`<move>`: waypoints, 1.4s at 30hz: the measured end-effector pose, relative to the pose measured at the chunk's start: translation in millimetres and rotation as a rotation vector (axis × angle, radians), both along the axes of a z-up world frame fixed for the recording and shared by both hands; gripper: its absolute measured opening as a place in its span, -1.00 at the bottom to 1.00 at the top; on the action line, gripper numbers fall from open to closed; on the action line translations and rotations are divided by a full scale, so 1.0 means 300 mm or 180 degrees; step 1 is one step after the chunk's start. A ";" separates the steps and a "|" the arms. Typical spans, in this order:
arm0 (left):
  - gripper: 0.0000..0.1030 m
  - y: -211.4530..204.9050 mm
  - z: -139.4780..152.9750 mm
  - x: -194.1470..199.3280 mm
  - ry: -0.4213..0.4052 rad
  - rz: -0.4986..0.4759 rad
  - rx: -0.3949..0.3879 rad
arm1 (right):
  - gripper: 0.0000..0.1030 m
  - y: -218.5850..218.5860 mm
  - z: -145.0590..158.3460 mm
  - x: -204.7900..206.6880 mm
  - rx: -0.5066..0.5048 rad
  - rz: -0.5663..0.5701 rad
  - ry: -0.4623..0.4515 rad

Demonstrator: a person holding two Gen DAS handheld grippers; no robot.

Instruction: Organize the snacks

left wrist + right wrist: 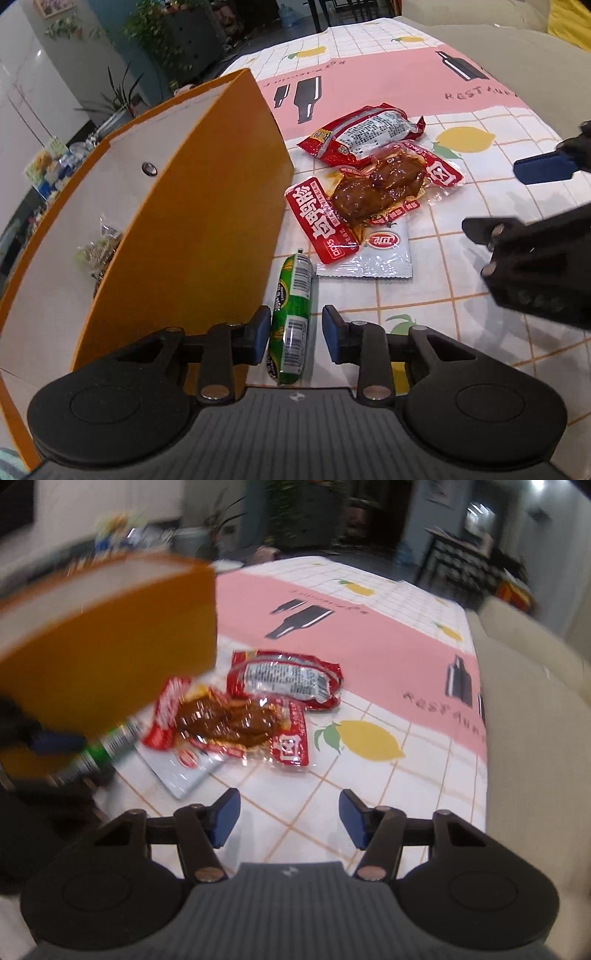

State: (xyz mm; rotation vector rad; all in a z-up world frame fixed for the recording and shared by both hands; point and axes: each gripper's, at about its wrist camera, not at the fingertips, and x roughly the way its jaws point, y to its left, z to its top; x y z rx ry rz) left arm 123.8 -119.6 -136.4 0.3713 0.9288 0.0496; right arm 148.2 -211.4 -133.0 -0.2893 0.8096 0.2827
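A green sausage stick (291,317) lies on the tablecloth beside the orange box (207,221). My left gripper (295,334) straddles it: the left pad is against its side, and a small gap shows at the right pad. Beyond it lie a clear-and-red pack of brown braised meat (373,188), a white sachet (376,254) partly under that pack, and a red pack with a printed label (365,134). My right gripper (290,819) hangs open over bare cloth in front of the meat pack (229,720), nothing between its fingers. The right wrist view is blurred.
The orange box has a white inside and holds a small clear snack bag (98,251). The table wears a pink, white and lemon-print cloth (461,140). A beige sofa (535,686) lines the table's right side. Plants and shelves stand at the back.
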 end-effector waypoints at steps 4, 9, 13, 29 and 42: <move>-0.43 0.019 -0.001 0.006 0.0025 -0.0001 -0.0154 | 0.02 0.022 -0.039 0.022 -0.0292 0.0243 -0.0081; -0.51 0.041 0.009 0.014 0.0064 -0.0053 -0.0294 | -0.01 0.037 -0.054 0.048 -0.0355 0.0391 -0.0158; -0.52 0.053 0.017 0.017 0.0103 -0.0084 -0.0407 | -0.07 0.055 -0.060 0.066 -0.0394 0.0463 -0.0215; -0.53 0.074 0.027 0.027 0.0187 -0.0071 -0.0628 | -1.00 0.063 -0.015 0.039 0.0136 0.0341 -0.0054; -0.53 0.089 0.043 0.034 0.0339 -0.0044 -0.0791 | -0.36 0.126 0.019 0.166 0.0696 0.0376 0.0002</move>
